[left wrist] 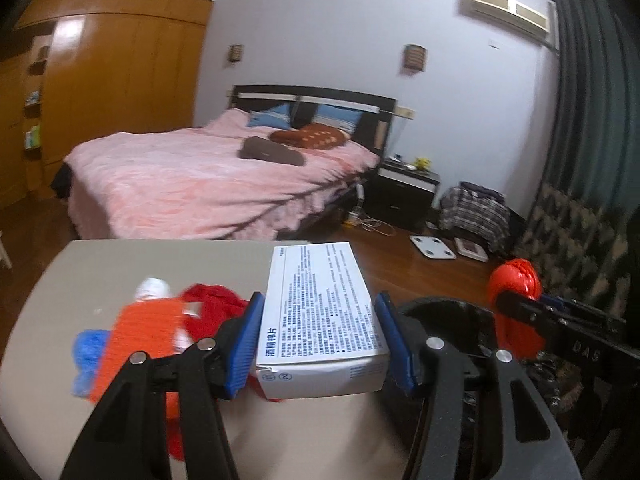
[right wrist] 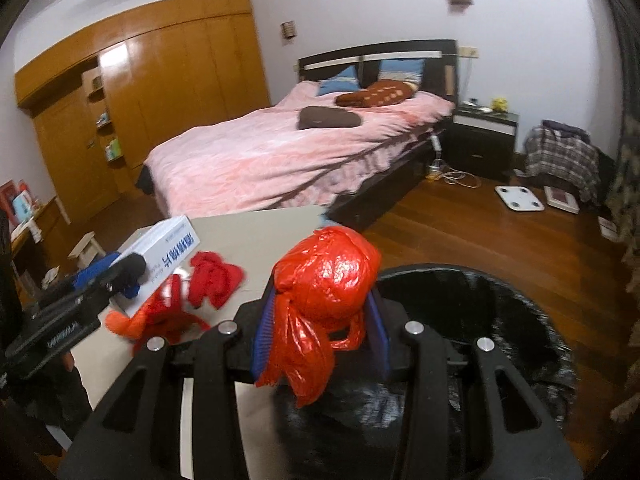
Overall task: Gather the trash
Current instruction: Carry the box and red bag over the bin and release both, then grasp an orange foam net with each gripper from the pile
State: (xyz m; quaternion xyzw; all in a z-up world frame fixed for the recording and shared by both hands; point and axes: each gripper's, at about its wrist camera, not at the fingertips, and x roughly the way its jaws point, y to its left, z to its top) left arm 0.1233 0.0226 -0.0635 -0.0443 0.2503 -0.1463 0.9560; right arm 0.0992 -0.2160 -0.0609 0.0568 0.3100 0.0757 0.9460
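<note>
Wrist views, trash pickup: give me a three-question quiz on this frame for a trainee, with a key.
1. True or false: the left gripper is shut on the white printed cardboard box.
2. What does the right gripper hold? A) knotted red plastic bag B) blue pillow C) white floor scale
3. Fill in: the black round bin stands beside the beige ____.

Key:
1. True; its jaws press both long sides.
2. A, the knotted red plastic bag.
3. table.
</note>
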